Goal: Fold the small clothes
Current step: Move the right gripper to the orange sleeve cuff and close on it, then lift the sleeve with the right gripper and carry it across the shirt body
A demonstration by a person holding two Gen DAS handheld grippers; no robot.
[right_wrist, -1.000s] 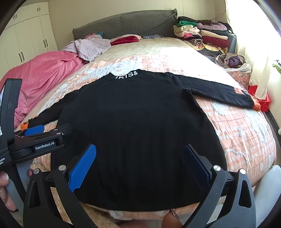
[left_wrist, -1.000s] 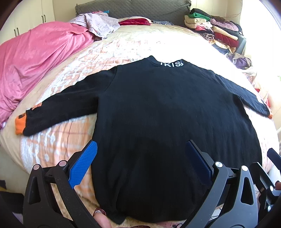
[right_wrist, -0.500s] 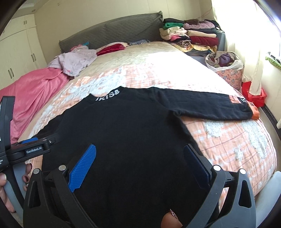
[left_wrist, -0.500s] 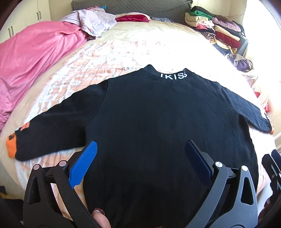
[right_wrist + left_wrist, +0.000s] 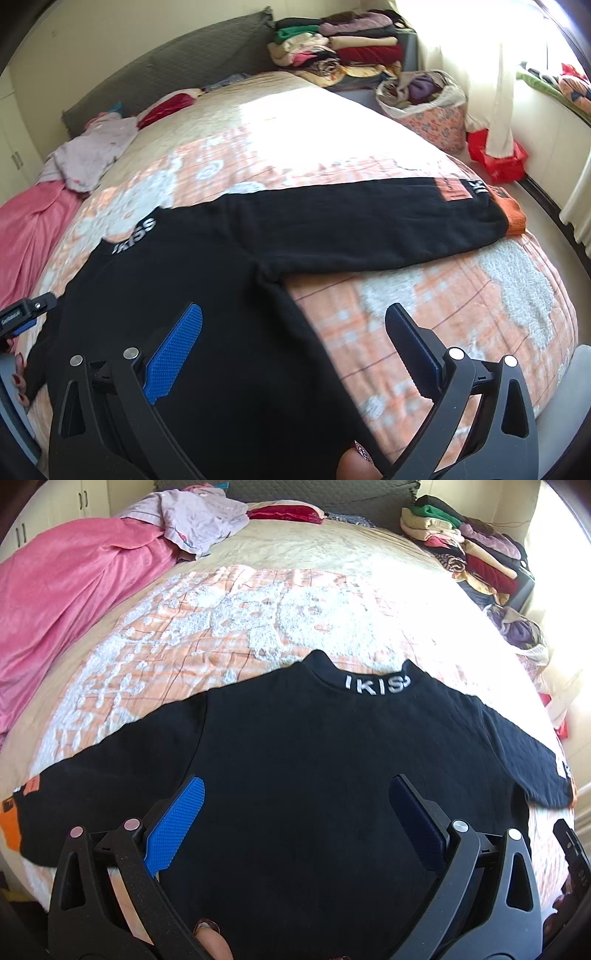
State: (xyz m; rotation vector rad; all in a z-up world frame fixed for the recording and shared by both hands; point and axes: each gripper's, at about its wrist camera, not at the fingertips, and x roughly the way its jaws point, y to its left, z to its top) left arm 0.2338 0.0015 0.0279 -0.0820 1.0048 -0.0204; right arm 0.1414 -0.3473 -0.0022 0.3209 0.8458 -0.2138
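Note:
A black long-sleeved sweater with white collar lettering and orange cuffs lies flat on the bed, both sleeves spread out. It also shows in the right wrist view, with its right sleeve stretched toward the bed's right edge. My left gripper is open and empty above the sweater's lower body. My right gripper is open and empty over the sweater's right side seam, below the armpit.
The bed has an orange and white quilt. A pink blanket lies at the left, loose clothes near the headboard. Folded clothes are stacked at the back right, beside a laundry basket.
Both grippers have moved forward over the sweater. The right gripper has swung to the right toward the right sleeve. Both stay open.

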